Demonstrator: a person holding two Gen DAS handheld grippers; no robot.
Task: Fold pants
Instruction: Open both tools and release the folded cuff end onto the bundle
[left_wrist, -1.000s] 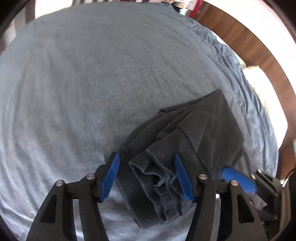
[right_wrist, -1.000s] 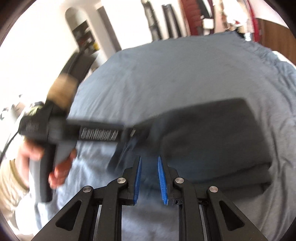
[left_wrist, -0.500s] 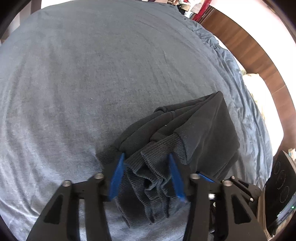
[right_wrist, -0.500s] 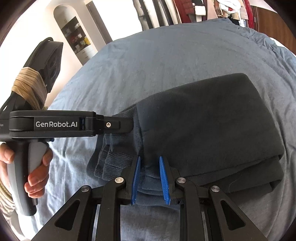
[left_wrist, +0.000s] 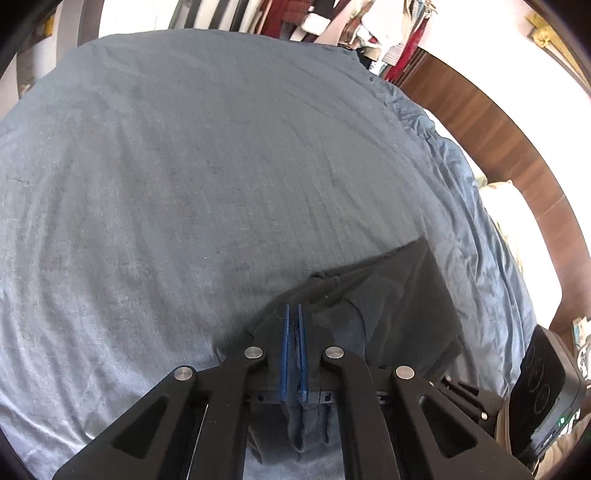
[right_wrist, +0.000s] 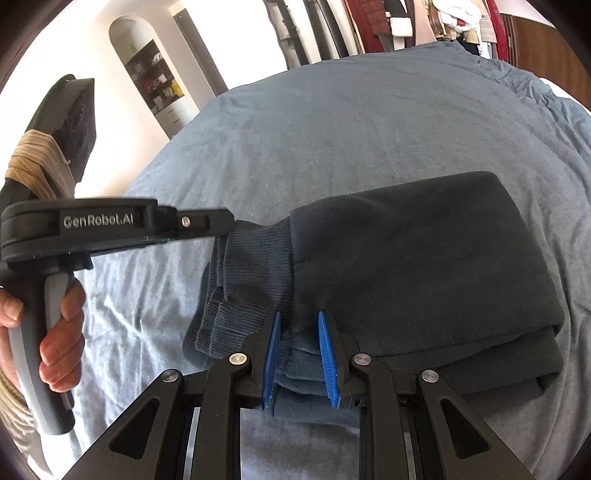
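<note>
1. Charcoal fleece pants (right_wrist: 424, 266) lie as a compact folded bundle on the blue-grey bedsheet (right_wrist: 351, 129), toward its near edge.
2. My left gripper (left_wrist: 293, 343) has clamped fully onto the ribbed cuffs (right_wrist: 251, 273) at the bundle's left end.
3. My right gripper (right_wrist: 297, 354) pinches the bundle's near edge, beside those cuffs.
4. Judging by the stacked layers, most folds look done; one final fold or placing probably remains.

You can read one mark only: "GenRobot.AI", in pale letters on the black side of the left gripper (right_wrist: 225, 230) body, seen from your right wrist camera.
</note>
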